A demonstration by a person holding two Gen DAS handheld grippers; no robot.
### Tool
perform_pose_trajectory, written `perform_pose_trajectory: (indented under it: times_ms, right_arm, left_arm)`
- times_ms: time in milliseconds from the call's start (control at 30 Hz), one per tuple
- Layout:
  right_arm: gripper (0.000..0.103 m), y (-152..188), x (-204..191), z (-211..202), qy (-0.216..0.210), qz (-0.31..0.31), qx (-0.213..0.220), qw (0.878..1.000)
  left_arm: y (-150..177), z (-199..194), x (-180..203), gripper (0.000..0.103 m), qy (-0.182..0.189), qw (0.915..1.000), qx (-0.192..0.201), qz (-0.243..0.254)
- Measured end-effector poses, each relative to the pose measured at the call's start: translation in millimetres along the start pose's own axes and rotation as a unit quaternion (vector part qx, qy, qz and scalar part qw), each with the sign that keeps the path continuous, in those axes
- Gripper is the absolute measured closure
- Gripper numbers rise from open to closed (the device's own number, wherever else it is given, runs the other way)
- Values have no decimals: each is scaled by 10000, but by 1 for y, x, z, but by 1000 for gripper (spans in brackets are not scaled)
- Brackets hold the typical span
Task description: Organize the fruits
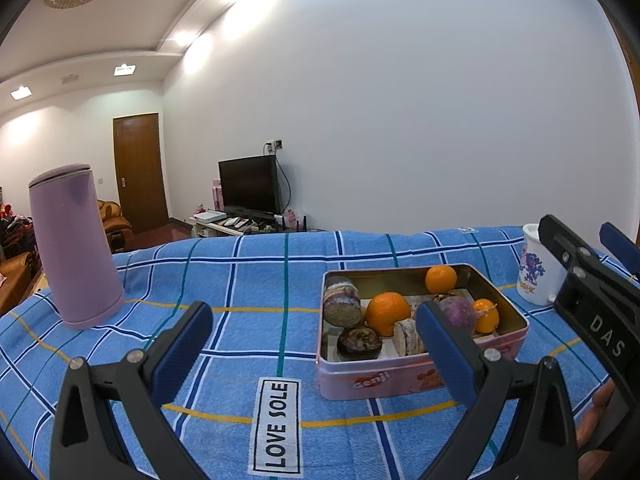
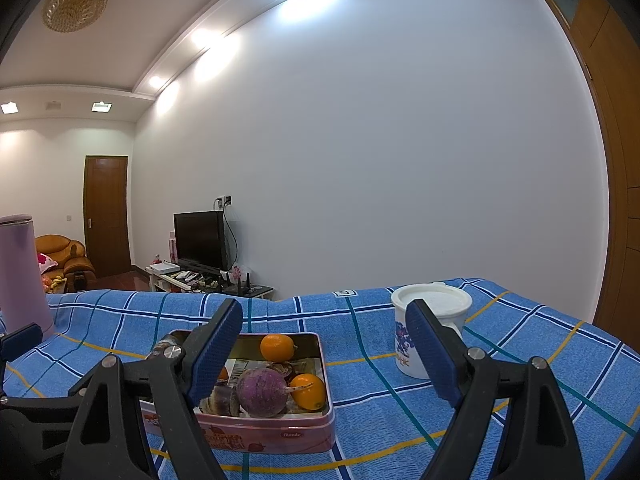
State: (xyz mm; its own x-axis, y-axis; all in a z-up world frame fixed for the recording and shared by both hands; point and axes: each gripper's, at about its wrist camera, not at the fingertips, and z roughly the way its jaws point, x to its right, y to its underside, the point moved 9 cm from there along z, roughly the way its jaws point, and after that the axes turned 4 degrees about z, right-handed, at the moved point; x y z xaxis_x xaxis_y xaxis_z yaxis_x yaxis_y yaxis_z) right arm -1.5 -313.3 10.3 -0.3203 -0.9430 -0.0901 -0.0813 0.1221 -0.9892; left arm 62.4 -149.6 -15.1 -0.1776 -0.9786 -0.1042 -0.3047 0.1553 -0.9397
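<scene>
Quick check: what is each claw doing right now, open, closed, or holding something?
Left claw: open, holding nothing.
Right claw: open, holding nothing.

A cloth label [image 1: 279, 426] at six o'clock reads "LOVE SOLE"; the pink tin [image 1: 400, 380] reads "Genji"; the right gripper [image 1: 608, 336] at three o'clock reads "DAS".

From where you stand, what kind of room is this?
Most likely a home living room: a television on a low stand, an orange armchair, and a table under a blue checked cloth holding a tin of fruit.
</scene>
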Motion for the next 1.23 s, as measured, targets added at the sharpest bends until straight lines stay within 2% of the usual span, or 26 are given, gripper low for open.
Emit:
perform_pose_trajectory:
  times_ms: [367, 767, 967, 1233]
  right_arm:
    - [18, 0, 1, 1, 22, 1, -13, 10000]
    - [18, 0, 0, 0, 24, -6, -13, 10000]
    - [18, 0, 1, 1, 28, -6, -24, 10000]
    - [18, 0, 3, 3, 64, 3, -54, 10000]
  left_arm:
    - [2, 4, -4, 0, -94, 9999, -82, -65]
    - [2, 5, -5, 0, -94, 9999, -86, -69]
    - [2, 4, -2, 0, 36, 10000, -42, -39]
    - [3, 5, -3, 0, -50, 9999, -95, -64]
